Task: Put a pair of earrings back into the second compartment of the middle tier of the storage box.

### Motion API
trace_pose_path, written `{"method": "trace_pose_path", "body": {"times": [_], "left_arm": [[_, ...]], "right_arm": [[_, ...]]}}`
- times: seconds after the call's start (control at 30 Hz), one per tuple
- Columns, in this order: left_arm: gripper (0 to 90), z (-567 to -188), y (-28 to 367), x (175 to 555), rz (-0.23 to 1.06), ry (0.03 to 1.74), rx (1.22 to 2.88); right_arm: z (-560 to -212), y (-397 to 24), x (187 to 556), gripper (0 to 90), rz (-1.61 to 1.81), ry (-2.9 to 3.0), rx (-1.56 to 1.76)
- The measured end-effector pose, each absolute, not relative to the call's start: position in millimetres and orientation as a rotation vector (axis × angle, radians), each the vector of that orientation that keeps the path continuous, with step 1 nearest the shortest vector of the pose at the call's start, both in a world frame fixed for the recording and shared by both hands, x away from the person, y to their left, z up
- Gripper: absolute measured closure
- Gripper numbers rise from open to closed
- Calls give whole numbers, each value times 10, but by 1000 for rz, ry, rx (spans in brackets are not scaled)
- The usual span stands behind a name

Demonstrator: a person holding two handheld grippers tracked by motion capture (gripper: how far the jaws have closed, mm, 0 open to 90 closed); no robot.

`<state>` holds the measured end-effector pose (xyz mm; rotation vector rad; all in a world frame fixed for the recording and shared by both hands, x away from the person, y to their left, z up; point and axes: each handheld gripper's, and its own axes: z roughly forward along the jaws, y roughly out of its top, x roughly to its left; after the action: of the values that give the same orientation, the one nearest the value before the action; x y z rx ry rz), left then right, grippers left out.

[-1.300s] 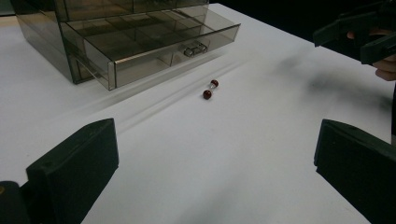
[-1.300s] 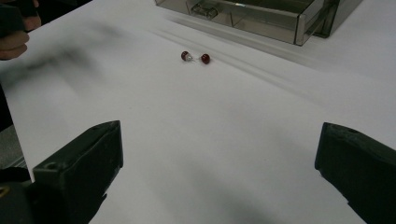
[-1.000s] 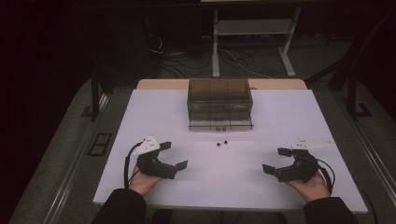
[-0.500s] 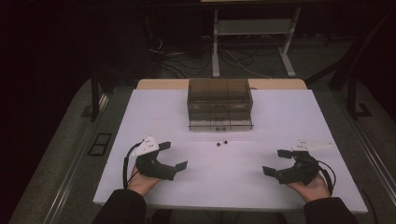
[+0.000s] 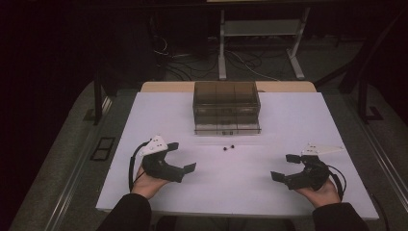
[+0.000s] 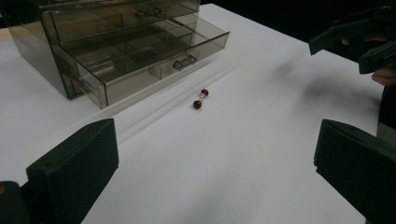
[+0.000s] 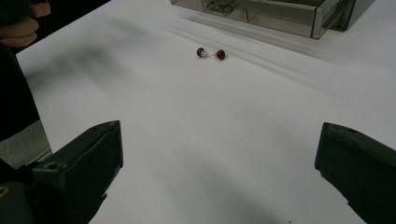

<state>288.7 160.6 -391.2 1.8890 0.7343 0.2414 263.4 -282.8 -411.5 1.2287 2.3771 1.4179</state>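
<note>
Beads (image 5: 228, 147): two small dark-red ones joined by a short pale link, lying on the white surface (image 5: 192, 120) just in front of the drawer box (image 5: 226, 107), roughly mid-width. Nothing touches them

Drawer box: smoked-clear plastic, sits at the far middle of the surface. Left gripper view shows its lower drawer (image 6: 154, 58) pulled part way out, divided into compartments, small handle on the front. Beads are outside it, on the surface near the drawer front, not touching it

Left hand-held gripper (image 5: 184, 157): jaws wide apart, holding nothing. Held in the person's left hand (image 5: 149, 182) at the near-left of the surface, pointing inward toward the centre. Well apart from the beads; in its own view they lie ahead between the two jaws

Right hand-held gripper (image 5: 285, 167): jaws also spread wide, nothing between them. Held in the right hand (image 5: 321, 191) at the near-right, pointing inward. Well apart from the beads; its own view has the beads (image 7: 211, 53) ahead, with the drawer's front edge beyond them

Both grippers are about level with each other near the front edge, beads between them and farther out
</note>
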Motion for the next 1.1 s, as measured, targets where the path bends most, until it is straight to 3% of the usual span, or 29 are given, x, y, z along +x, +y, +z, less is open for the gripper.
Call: {"method": "trace_pose_path", "body": {"times": [0.6, 1.1], "left_arm": [[0, -3650, 1267, 3189, 207, 639, 1991], [0, -3680, 978, 3386, 177, 580, 2039]], "right_arm": [[-4123, -2848, 2636, 5, 1398, 2371, 1228], [-4124, -2846, 2638, 6, 1392, 2381, 1226]]}}
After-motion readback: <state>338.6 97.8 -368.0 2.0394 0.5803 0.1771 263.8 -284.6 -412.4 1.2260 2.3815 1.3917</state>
